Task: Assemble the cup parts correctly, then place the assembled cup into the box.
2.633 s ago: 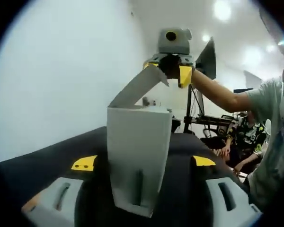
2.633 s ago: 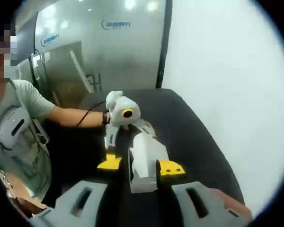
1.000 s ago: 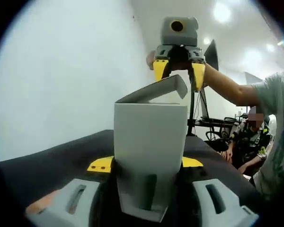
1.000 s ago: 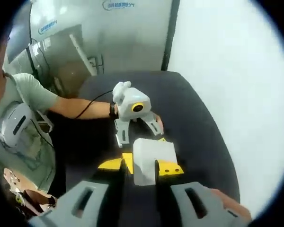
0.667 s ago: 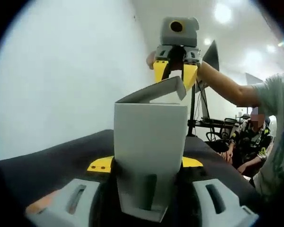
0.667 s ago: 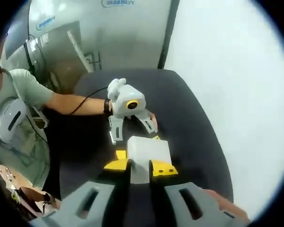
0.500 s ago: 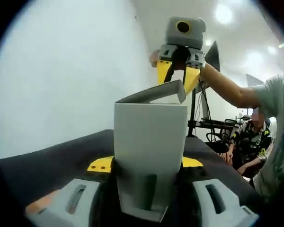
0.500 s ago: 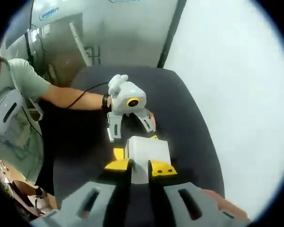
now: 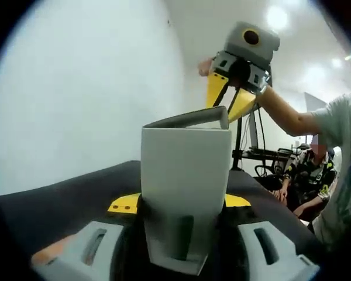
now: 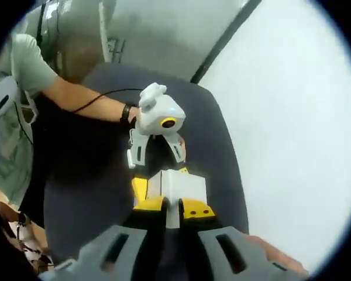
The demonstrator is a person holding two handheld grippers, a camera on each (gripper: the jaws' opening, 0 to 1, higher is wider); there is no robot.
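A tall white box (image 9: 184,175) stands upright on the black table (image 9: 58,205), with my left gripper (image 9: 181,202) shut on its lower sides, a yellow pad on each side. The lid flap (image 9: 190,117) lies almost flat over the box's top. My right gripper (image 9: 228,100) is above it, shut on the flap's free edge. In the right gripper view I look down on the box (image 10: 178,184): my right gripper (image 10: 172,206) pinches the flap (image 10: 172,218), and my left gripper (image 10: 155,153) straddles the box from the far side. What is inside the box is hidden.
A white wall (image 9: 76,88) runs along one side of the black table (image 10: 88,193). A seated person (image 9: 307,170) and a stand with a monitor (image 9: 254,76) are beyond the table's far end. The sleeve and arm (image 10: 58,88) of the person holding the grippers reach in.
My right gripper has shut on the raised lid flap and swung it down, so it now lies nearly flat on the box. My left gripper has stayed on the box.
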